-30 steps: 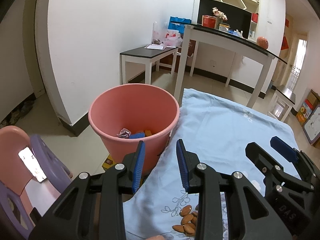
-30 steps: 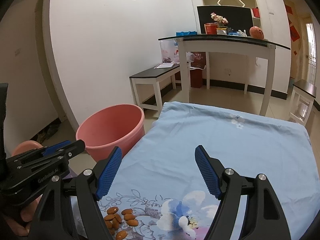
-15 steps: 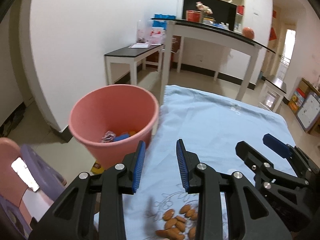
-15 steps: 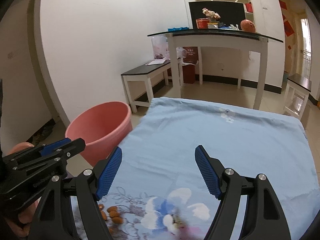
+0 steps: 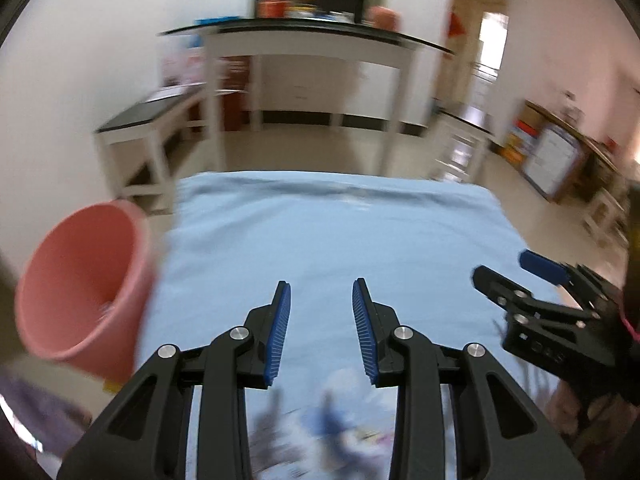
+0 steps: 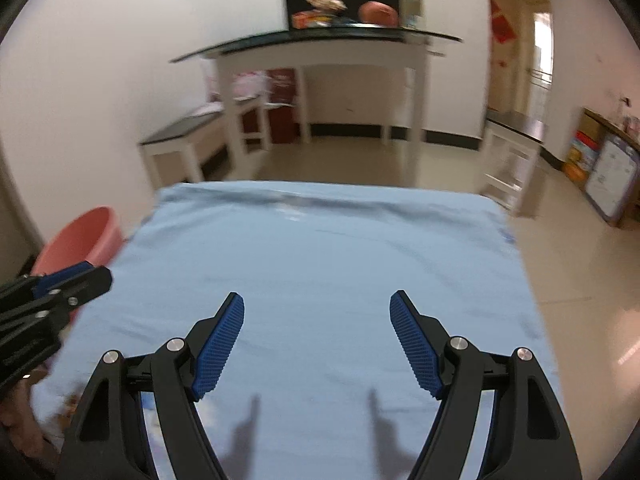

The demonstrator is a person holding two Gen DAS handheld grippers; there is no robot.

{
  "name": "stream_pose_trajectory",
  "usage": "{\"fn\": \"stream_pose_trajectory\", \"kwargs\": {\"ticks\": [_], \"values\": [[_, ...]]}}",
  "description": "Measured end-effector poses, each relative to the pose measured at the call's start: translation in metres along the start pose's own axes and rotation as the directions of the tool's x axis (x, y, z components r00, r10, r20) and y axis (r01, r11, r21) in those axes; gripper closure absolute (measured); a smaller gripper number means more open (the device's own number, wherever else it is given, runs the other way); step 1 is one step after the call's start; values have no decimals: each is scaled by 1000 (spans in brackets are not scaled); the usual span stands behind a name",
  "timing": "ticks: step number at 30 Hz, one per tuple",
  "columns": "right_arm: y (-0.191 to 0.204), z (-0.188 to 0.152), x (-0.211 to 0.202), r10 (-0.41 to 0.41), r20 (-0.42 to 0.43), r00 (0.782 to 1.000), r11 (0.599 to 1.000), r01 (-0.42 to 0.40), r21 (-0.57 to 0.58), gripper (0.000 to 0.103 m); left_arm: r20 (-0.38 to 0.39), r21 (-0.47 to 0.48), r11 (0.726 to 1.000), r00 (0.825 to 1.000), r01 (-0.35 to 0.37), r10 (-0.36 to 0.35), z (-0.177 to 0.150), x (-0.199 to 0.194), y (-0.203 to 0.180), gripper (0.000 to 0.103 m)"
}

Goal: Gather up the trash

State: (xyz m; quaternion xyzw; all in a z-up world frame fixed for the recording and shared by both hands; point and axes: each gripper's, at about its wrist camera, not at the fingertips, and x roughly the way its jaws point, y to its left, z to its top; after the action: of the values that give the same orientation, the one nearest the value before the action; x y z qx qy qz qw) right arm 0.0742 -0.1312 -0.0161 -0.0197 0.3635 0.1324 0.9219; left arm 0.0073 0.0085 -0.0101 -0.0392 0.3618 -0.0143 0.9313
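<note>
- Left tongs [image 5: 321, 322]: black frame with blue ribbed pads, jaws parted to a narrow gap, nothing between them; held over the near middle of the cloth. Also seen at the left edge of the right wrist view.
- Right tongs [image 6: 316, 344]: same make, jaws spread wide, nothing between them; held over the near part of the cloth, right of the left tongs. Two finger shadows fall on the cloth beneath them.
- Pink bucket [image 5: 80, 284]: plastic, round, standing on the floor just beside the left edge of the cloth. Contents too blurred to name.
- Light blue cloth [image 6: 320, 248]: covers the tabletop from near to far; plain over most of its area, with a blue and white floral print at the near edge.
- Small brown bits [image 6: 70, 404]: lying on the cloth at its near left corner, close to the left tongs; too blurred to identify.
- High white table [image 6: 320, 44]: dark top, far against the wall, bearing a red box, flowers and an orange round object.
- Low white side table [image 5: 148, 128]: dark top, far left, beside the wall.
- Both views are motion-blurred.
</note>
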Motion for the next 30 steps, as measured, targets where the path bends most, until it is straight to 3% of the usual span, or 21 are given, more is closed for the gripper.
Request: {"fn": "stream_pose_trajectory", "kwargs": {"ticks": [6,11,16,24,30], "values": [[-57,-3,20,-86,-59,995,994,89,61,28,-54,152,977,988,153,-146,2,37,-53,70],[-87,-4,37,-112,-80,991,984,121,128,28,-111,198,953,971,231,-212,0,67,-80,70],[-99,-11,56,-99,-142,985,979,122,160,28,-163,231,935,958,270,-237,-9,89,-95,70],[-118,-16,57,-76,-173,982,962,117,247,29,-248,280,899,930,337,-271,-22,106,-115,70],[-112,-19,53,-93,-179,980,960,136,244,27,-245,319,893,938,318,-247,-25,108,-120,70]]}}
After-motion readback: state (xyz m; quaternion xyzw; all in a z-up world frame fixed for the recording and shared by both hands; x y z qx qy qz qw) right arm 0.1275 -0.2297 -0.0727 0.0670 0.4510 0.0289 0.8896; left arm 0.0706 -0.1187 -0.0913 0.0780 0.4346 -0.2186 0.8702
